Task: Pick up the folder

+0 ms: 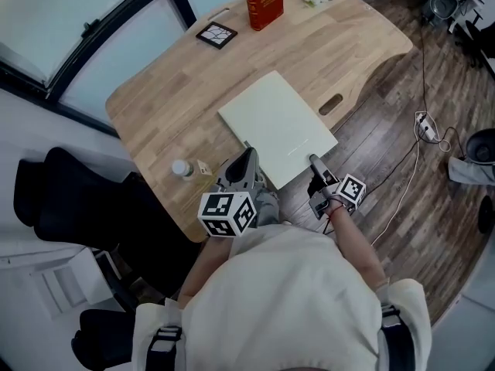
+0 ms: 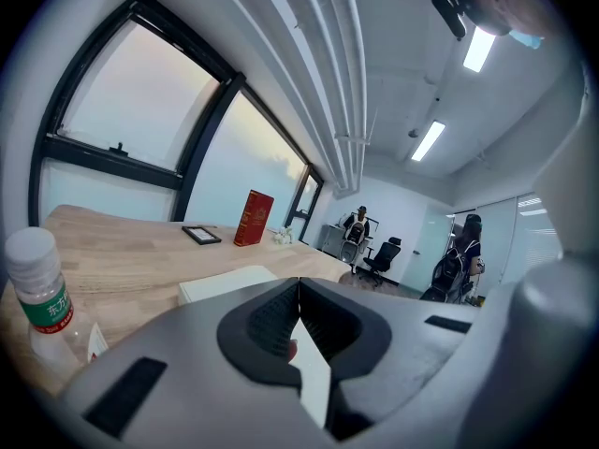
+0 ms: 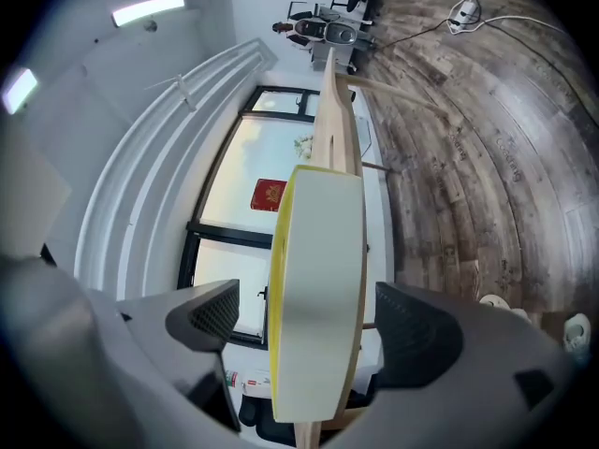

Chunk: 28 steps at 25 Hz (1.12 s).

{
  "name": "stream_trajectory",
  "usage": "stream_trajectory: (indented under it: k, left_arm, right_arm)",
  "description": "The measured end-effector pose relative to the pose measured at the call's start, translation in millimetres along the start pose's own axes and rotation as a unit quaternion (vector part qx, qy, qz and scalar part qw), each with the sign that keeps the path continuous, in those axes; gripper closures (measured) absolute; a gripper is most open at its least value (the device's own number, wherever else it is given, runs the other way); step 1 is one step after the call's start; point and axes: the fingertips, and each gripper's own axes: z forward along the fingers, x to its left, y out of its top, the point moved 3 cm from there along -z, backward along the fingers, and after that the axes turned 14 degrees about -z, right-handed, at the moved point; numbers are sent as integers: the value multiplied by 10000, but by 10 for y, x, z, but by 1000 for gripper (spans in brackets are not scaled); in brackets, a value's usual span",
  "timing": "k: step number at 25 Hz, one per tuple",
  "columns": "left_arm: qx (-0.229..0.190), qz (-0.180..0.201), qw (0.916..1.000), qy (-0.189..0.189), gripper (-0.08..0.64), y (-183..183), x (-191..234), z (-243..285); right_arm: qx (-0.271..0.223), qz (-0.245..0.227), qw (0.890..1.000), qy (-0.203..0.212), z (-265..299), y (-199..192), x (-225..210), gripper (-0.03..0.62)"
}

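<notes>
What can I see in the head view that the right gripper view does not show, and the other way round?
Only the head view: the left gripper at the folder's left edge, the black frame, and the folder's whole top face. Only the right gripper view: the right gripper's tongs standing apart, the folder's edge between them with neither pad touching it, and the ceiling lights. Both: the folder, the table, the red book and the wooden floor.

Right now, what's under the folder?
The wooden table sits under most of the folder; its near edge overhangs the plank floor. Anything flat beneath it is covered.
</notes>
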Motion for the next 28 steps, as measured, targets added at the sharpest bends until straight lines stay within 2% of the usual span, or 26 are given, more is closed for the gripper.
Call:
stream_trajectory:
  k: [8, 17, 28]
  left_arm:
    - [-25, -37, 10000, 59, 538, 51, 113, 26]
    - [-53, -49, 10000, 66, 539, 112, 162, 99]
    - [-46, -45, 9999, 160, 539, 128, 239, 109]
  right_arm:
    - [-161, 320, 9993, -54, 245, 12, -104, 143]
    - [-112, 157, 9998, 54, 508, 24, -51, 138]
    - [-214, 200, 9994, 157, 657, 63, -47, 140]
